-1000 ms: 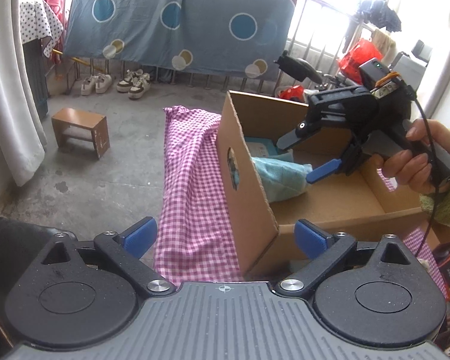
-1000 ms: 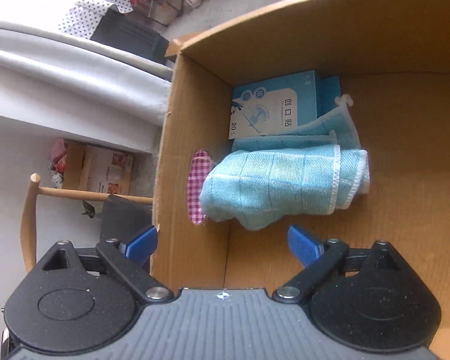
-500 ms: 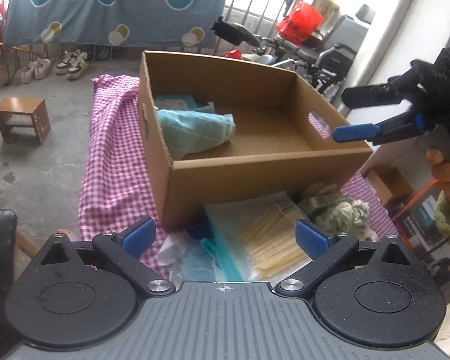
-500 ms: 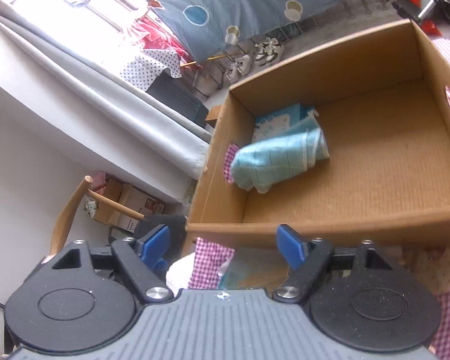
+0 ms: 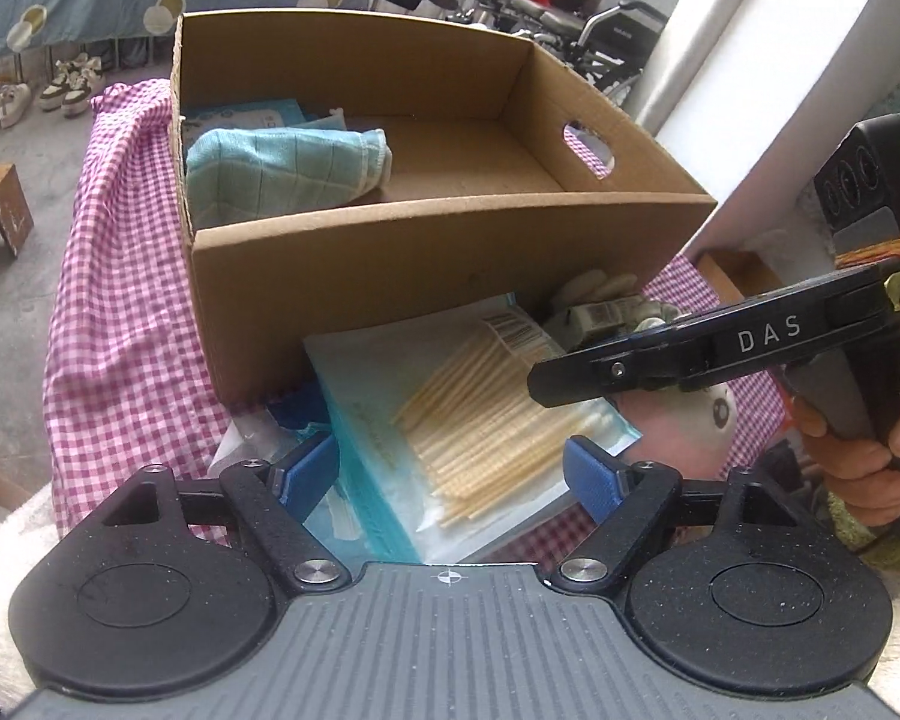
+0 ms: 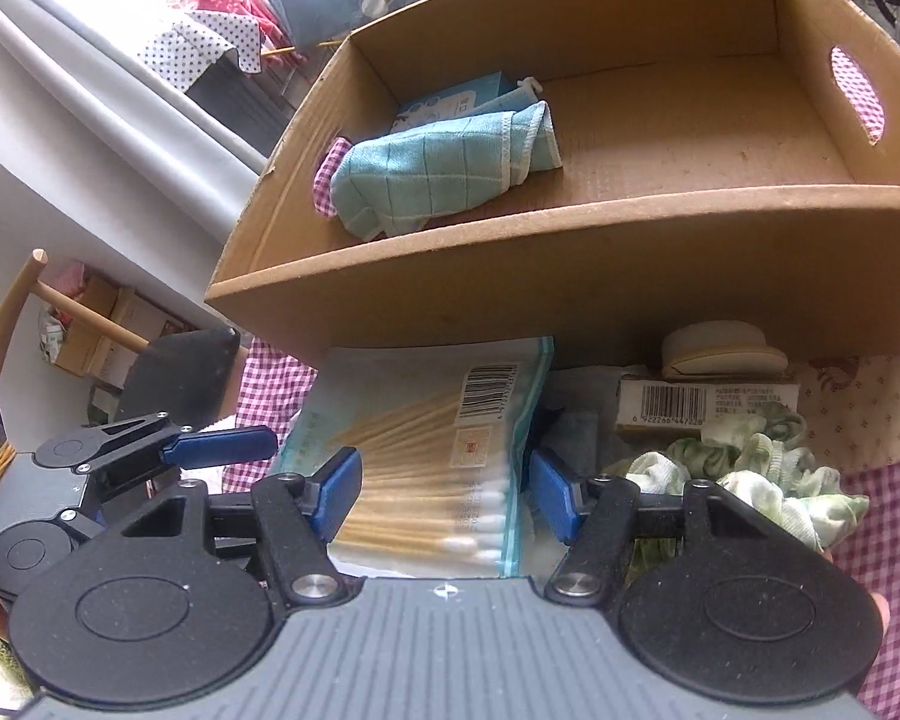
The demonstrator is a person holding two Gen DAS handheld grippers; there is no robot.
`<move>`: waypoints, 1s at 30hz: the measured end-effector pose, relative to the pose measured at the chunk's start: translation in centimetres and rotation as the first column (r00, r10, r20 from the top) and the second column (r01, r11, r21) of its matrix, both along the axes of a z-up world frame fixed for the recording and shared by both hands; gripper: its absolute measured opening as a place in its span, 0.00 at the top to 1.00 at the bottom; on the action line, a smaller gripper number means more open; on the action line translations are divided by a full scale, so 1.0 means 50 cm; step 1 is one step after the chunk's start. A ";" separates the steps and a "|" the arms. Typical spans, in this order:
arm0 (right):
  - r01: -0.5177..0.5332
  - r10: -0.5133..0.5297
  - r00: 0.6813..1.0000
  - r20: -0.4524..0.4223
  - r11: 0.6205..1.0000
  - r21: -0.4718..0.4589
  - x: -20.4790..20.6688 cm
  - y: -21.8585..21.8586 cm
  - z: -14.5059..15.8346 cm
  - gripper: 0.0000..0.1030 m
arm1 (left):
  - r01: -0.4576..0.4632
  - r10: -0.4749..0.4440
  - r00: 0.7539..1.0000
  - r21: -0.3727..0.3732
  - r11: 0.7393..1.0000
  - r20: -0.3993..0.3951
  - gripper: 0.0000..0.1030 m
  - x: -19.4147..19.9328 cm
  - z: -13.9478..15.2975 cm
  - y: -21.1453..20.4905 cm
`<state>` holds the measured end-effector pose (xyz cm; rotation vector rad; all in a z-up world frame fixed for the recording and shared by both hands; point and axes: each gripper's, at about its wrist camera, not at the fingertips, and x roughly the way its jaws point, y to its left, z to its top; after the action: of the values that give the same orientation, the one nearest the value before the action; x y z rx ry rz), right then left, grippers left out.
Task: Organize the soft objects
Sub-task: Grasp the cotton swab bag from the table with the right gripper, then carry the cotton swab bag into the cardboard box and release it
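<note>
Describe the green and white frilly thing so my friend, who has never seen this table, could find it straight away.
Start at the big cardboard box on the pink checked cloth. In front of its right end, beside the clear bag of cotton swabs, lies the ruffled fabric bundle. Nothing else there is crumpled, frilly and pale green; its neighbours are flat packets.

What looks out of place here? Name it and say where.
The cardboard box sits on the edge of the cotton swab bag instead of flat on the checked cloth. A green scrunchie and other small items lie loose in front of it. Only the blue towel is stowed.
</note>
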<state>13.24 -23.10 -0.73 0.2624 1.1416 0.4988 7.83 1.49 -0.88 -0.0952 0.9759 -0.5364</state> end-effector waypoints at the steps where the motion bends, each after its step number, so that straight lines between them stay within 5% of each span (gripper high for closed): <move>1: -0.004 0.004 1.000 0.004 1.000 -0.015 0.001 0.005 -0.001 0.37 | 0.003 -0.003 1.000 -0.003 1.000 -0.007 0.21 0.002 -0.003 -0.001; 13: -0.024 0.027 0.999 0.045 0.997 -0.072 -0.002 0.037 -0.011 0.37 | 0.024 -0.024 1.000 0.012 1.000 -0.003 0.19 0.009 -0.011 -0.018; 30: 0.042 -0.062 0.977 0.204 0.994 0.101 -0.054 -0.010 0.097 0.71 | -0.008 0.012 0.989 -0.027 1.000 0.147 0.19 -0.045 0.091 -0.017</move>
<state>10.56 -23.57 4.14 0.3158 0.9071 0.5233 5.58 0.61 3.65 -0.0832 0.8242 -0.5393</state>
